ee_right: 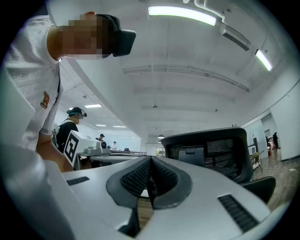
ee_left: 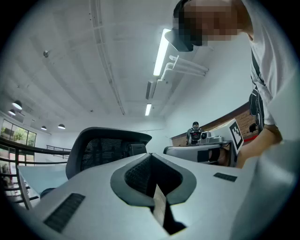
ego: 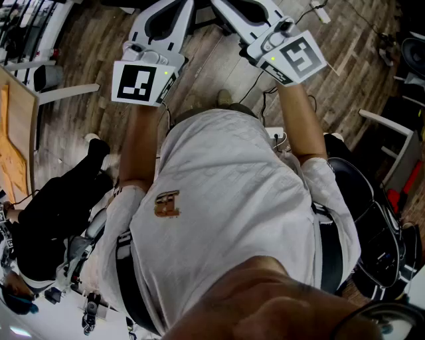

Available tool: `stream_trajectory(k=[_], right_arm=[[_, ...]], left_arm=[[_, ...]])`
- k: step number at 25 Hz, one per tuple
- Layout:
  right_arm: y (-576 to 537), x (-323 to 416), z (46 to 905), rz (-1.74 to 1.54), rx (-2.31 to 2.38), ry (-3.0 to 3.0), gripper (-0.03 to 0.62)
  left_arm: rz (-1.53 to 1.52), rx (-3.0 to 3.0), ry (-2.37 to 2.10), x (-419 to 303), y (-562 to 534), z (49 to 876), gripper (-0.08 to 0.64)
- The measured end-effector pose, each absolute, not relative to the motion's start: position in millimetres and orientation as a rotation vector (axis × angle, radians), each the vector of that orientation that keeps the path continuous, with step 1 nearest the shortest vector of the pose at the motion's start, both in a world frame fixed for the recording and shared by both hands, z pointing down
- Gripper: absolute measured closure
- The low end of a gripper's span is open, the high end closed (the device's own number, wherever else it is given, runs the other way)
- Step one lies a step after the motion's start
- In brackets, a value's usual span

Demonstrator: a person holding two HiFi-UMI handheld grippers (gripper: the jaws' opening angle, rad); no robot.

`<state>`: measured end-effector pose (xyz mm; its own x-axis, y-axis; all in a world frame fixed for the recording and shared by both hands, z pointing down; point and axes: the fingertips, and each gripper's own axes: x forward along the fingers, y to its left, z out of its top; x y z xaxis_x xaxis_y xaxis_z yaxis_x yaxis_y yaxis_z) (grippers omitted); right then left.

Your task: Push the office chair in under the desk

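Both grippers are held out in front of the person's white shirt, jaws closed and empty. In the head view my left gripper (ego: 166,16) and right gripper (ego: 249,10) reach over the wooden floor at the top edge. A black mesh office chair back (ee_left: 105,150) rises beyond my left gripper (ee_left: 151,154), apart from it. The same kind of chair back (ee_right: 211,152) stands behind and to the right of my right gripper (ee_right: 150,159), also untouched. Each gripper view shows the other gripper's marker cube (ee_left: 236,133) (ee_right: 70,145).
A light wooden desk (ego: 16,133) runs along the left edge, with a person in black (ego: 60,206) beside it. A black chair (ego: 355,192) with a white armrest (ego: 392,133) sits to the right. Cables (ego: 265,99) lie on the floor ahead. Other people stand at distant tables (ee_right: 117,152).
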<state>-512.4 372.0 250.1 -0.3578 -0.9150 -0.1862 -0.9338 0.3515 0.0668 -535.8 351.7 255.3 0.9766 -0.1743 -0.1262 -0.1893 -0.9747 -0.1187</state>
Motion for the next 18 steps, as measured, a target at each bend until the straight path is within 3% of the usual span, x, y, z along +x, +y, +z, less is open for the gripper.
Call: stream_trajectory(k=[18], right_arm=[[365, -501, 260, 0.300, -1.723, 2.621, 0.555]], left_arm=[[0.088, -2.907, 0.335, -527, 336, 254, 0.540]])
